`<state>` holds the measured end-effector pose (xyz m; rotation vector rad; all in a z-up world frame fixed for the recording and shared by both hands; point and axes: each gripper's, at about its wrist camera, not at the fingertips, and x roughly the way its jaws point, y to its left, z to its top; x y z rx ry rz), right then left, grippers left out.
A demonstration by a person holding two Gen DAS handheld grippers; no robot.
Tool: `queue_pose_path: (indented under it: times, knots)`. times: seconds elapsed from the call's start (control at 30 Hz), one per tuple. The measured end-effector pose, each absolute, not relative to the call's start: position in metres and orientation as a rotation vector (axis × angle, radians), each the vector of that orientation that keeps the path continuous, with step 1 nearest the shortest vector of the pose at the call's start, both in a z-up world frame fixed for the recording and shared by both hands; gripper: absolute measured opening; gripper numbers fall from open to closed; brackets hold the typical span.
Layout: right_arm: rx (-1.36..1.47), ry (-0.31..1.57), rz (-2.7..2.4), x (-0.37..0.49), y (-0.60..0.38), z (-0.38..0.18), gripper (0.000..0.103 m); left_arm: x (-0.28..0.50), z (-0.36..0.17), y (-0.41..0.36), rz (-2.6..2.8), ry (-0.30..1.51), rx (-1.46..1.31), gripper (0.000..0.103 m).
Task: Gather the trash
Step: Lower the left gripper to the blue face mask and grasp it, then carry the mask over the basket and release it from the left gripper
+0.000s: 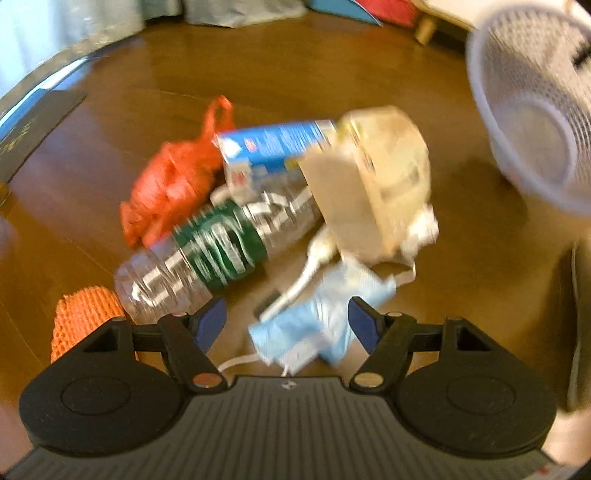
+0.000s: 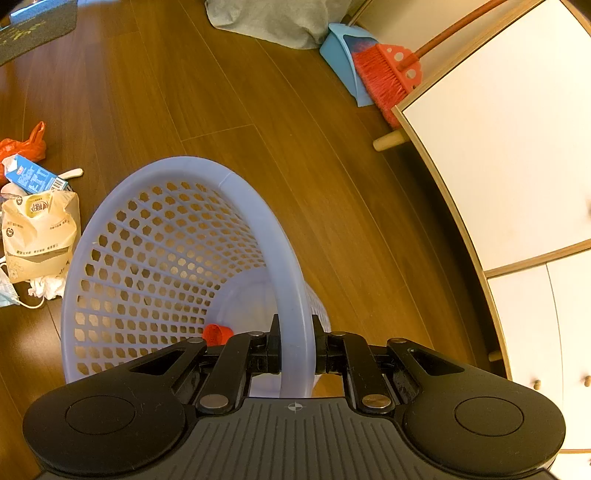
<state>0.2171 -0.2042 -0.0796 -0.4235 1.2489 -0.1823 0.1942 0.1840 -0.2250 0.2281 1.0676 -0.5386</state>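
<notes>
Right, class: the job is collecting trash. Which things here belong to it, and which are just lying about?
Belongs to the job:
- basket
- plastic bottle
- blue carton
- beige bag
- face mask
- red bag

Just lying about:
- broom
- dustpan
- grey cloth
- mat

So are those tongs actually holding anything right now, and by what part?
The right tongs are shut on the rim of the lavender basket. The left tongs are open, holding nothing, above a blue face mask.
</notes>
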Motion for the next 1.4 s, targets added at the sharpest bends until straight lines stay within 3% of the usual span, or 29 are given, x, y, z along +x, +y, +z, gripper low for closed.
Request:
queue_pose_path:
  times: [0.33,0.53,0.7,0.8,1.4]
  knots:
    - [-0.427,1.247,-0.177,0.217,-0.203,-0.080,0.009,0.179,-0.253,0.165,-0.602,1.089,0.332,0.067]
    - [-0.432,1.244,-0.173,0.216,-0.202,-0.081,0.008,0.187,-0.266,0.153,-0.584,1.111,0.349,0.054]
    - [-0.427,1.248,-0.176,0.218,-0.203,-0.081,0.008,0.188,-0.270,0.149,-0.588,1.133,0.372,0.020]
    - [-0.429,1.249,-0.174,0.218,-0.203,-0.080,0.008,0.186,-0.266,0.151,-0.584,1.144,0.376,0.010]
    - [-0.429,1.257,-0.163,0.223,-0.200,-0.079,0.009,0.175,-0.146,0.142,-0.665,1.078,0.318,0.009]
